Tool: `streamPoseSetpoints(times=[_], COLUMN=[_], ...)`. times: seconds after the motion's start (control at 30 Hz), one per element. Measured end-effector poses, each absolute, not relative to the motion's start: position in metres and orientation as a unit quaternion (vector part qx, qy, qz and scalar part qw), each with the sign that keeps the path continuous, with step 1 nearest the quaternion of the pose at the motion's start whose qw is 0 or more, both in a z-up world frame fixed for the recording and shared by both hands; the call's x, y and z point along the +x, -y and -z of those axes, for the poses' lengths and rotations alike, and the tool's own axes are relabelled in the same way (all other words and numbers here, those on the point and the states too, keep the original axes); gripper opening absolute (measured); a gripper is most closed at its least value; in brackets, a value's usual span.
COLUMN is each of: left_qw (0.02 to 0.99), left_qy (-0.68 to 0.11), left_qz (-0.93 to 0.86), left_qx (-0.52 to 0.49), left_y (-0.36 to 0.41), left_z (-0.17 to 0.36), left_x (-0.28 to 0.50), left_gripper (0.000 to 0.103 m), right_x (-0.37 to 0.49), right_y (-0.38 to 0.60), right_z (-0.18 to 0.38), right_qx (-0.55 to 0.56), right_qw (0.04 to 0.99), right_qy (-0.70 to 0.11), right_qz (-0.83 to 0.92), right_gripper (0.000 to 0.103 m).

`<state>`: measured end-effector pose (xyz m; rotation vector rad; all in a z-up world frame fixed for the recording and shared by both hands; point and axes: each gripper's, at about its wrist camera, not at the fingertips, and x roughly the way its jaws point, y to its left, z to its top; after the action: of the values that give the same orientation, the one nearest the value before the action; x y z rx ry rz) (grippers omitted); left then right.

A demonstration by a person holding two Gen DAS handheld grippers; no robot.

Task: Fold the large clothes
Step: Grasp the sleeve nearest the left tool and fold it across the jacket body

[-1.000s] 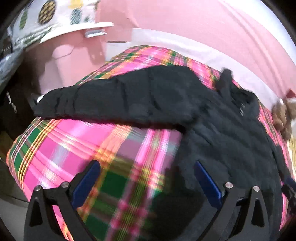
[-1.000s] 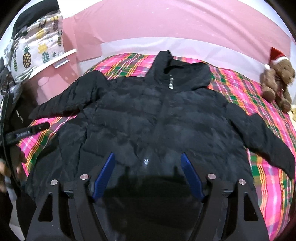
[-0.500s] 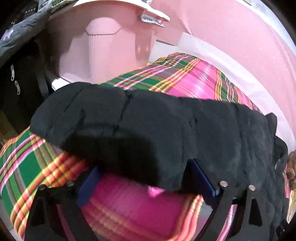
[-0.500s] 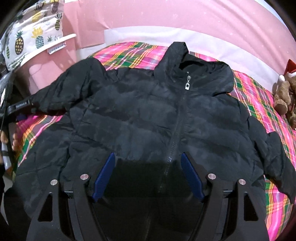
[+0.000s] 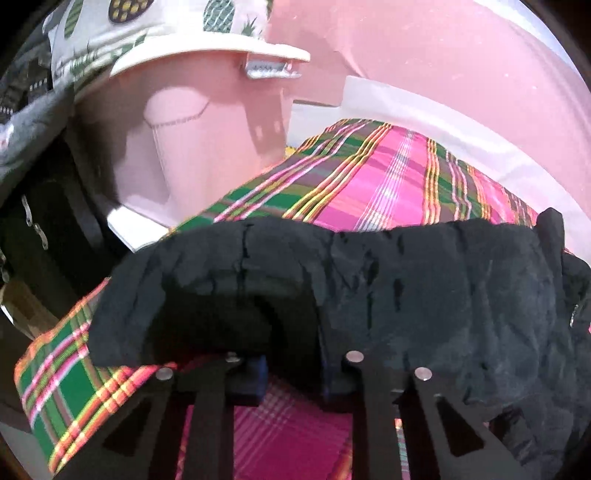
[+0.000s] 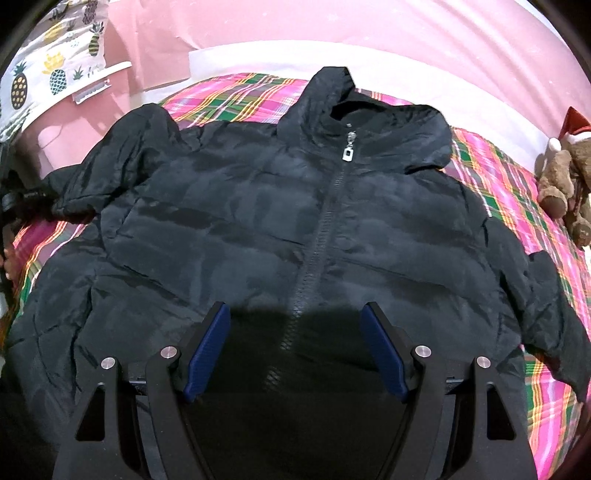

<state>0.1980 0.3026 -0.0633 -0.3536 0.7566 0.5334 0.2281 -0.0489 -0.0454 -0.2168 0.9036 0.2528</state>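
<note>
Left wrist view: the left gripper [image 5: 291, 354] has just been closing, and its jaws now stand narrow with the cuff end of the sleeve [image 5: 229, 291] of the black puffer jacket [image 5: 461, 314] bunched between them; the blue pads [image 5: 255, 373] are mostly buried under the fabric, and the cloth puckers inward at the grip, so the sleeve reads as clamped. The sleeve runs from the grip toward the right of the picture, where it joins the jacket body. The jacket lies on a pink and green plaid cover [image 5: 388, 177] over a bed. Behind the bed stands a pink wall [image 5: 443, 66], and at upper left a pink unit [image 5: 207, 147] carries a white ledge with pineapple-print fabric [image 5: 147, 29] on top. Right wrist view: the right gripper [image 6: 295, 347] hangs above the lower front of the jacket [image 6: 240, 229] with its jaws spread wide and nothing between the pads [image 6: 207, 350]; contact with the fabric cannot be told. The jacket lies front side up, zipped closed, with the zipper pull [image 6: 349, 149] near the collar and both sleeves spread outward. The plaid cover [image 6: 498, 166] shows around it. A brown teddy bear [image 6: 561, 177] in a red hat sits at the right edge of the bed, well apart from the jacket's collar.
</note>
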Motion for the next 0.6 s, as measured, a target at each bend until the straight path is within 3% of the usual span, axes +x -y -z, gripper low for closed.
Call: streamPoseSetpoints(times=[0.4,0.6], left_qw=[0.934,0.952], left_qy=[-0.292,-0.280], left_qz=[-0.191,-0.121], left_qx=[-0.081,-0.033], left_y=[-0.213,-0.138], left_z=[-0.047,-0.077], left_x=[0.198,0.219], left_gripper=[0.018,0.018], right_x=[0.213,0.203], right_y=[0.094,0.129], right_z=[0.023,0.012], right_qx=[-0.065,-0.044], right_qw=[0.901,0.911], right_qy=[-0.414,-0.401], right_qz=[-0.107,-0.090], right_gripper=[0.073,0.073])
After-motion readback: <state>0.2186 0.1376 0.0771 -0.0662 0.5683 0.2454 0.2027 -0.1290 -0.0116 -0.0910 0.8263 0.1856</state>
